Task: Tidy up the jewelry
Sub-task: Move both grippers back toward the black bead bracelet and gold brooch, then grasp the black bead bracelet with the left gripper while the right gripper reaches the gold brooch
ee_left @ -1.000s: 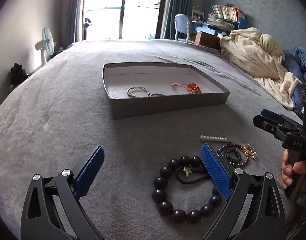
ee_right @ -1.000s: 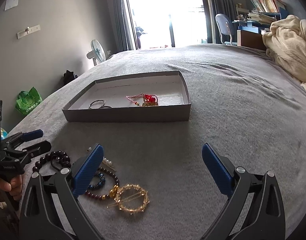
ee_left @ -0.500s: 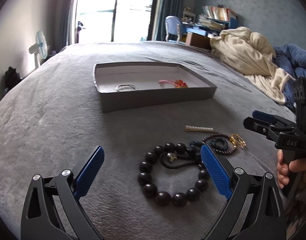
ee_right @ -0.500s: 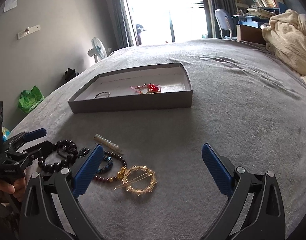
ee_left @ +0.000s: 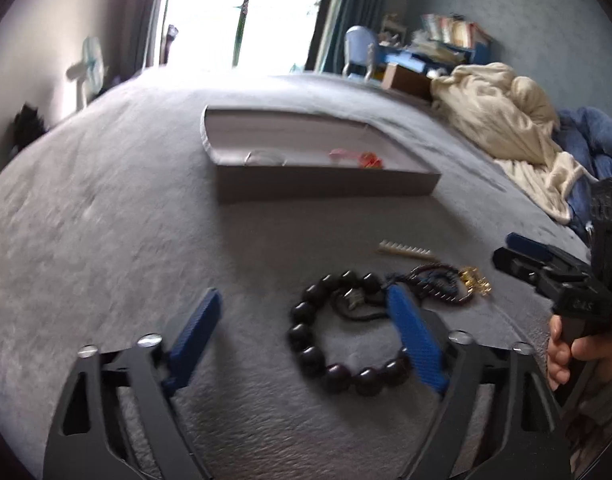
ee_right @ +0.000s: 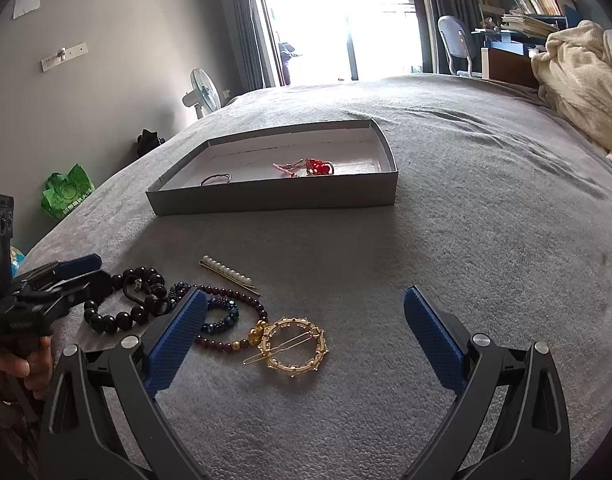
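Observation:
A black bead bracelet [ee_left: 306, 312] lies on the grey bed with a black hair tie [ee_left: 358, 314] inside its ring. My left gripper [ee_left: 303, 293] hovers over it, jaws closing; the bracelet sits between them and the right pad overlaps its right side, with no grip visible. My right gripper [ee_right: 305, 295] stands open above a round gold hair clip [ee_right: 294, 346], not touching it. Beside the clip lie a dark red bead bracelet [ee_right: 262, 312], a blue bead bracelet [ee_right: 222, 316] and a pearl hair pin [ee_right: 226, 270]. The grey box [ee_right: 274, 200] holds a thin bangle [ee_right: 215, 178] and a red charm [ee_right: 316, 167].
A cream blanket [ee_left: 502, 116] and blue bedding [ee_left: 594, 136] are heaped at the bed's right side. A fan [ee_right: 202, 94] and a green bag [ee_right: 68, 192] stand on the floor at the left. A hand [ee_left: 574, 356] holds the right gripper's handle.
The left gripper's jaws have narrowed, and the black bracelet now sits more squarely between them. In the right wrist view the jewelry has shifted rightward; the right jaws stay wide.

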A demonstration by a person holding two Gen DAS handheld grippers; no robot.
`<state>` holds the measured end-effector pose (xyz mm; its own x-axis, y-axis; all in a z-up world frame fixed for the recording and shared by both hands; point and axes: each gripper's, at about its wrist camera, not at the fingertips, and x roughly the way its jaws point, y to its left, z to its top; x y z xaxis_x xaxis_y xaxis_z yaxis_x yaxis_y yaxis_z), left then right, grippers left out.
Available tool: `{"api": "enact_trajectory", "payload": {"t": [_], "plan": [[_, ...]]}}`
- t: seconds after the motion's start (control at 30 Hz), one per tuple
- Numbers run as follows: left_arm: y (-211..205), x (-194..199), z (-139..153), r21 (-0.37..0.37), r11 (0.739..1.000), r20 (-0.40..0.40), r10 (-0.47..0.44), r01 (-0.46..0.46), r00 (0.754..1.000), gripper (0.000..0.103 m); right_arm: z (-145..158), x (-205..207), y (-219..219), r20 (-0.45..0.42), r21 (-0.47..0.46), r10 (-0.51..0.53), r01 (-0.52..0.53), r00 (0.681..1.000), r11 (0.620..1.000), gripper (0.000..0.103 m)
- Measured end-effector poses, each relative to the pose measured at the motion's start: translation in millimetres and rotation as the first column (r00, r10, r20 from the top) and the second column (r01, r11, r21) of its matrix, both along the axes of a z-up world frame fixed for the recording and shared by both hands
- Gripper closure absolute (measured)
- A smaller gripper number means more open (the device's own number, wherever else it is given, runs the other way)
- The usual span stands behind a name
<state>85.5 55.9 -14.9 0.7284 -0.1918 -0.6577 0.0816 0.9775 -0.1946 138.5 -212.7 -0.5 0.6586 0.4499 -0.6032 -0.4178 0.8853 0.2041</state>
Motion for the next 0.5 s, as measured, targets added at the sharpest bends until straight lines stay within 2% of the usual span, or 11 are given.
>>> {"api": "enact_trajectory", "payload": {"t": [0.03, 0.17, 0.33, 0.5], "plan": [[1, 1, -3, 0.005, 1.0, -0.021, 0.002, -0.002, 1.0, 0.034, 0, 0, -1, -0.003, 0.001, 0.001, -0.001, 1.0, 1.0, 0.006], [-2, 2, -7, 0.03, 0.999, -0.047, -0.013, 0.014, 0.999, 0.044, -3, -2, 0, -0.028, 0.002, 0.013, -0.013, 1.0, 1.0, 0.006], [-5, 5, -10, 0.055, 0.998, -0.065, -0.016, 0.019, 0.998, 0.045, -8, -3, 3, -0.069, -0.007, 0.022, -0.023, 0.997, 1.0, 0.007], [-8, 6, -12, 0.067, 0.998, -0.07, -0.012, 0.016, 0.997, 0.043, -15, -1, 1, -0.119, 0.001, 0.015, -0.015, 0.993, 1.0, 0.024]]}}
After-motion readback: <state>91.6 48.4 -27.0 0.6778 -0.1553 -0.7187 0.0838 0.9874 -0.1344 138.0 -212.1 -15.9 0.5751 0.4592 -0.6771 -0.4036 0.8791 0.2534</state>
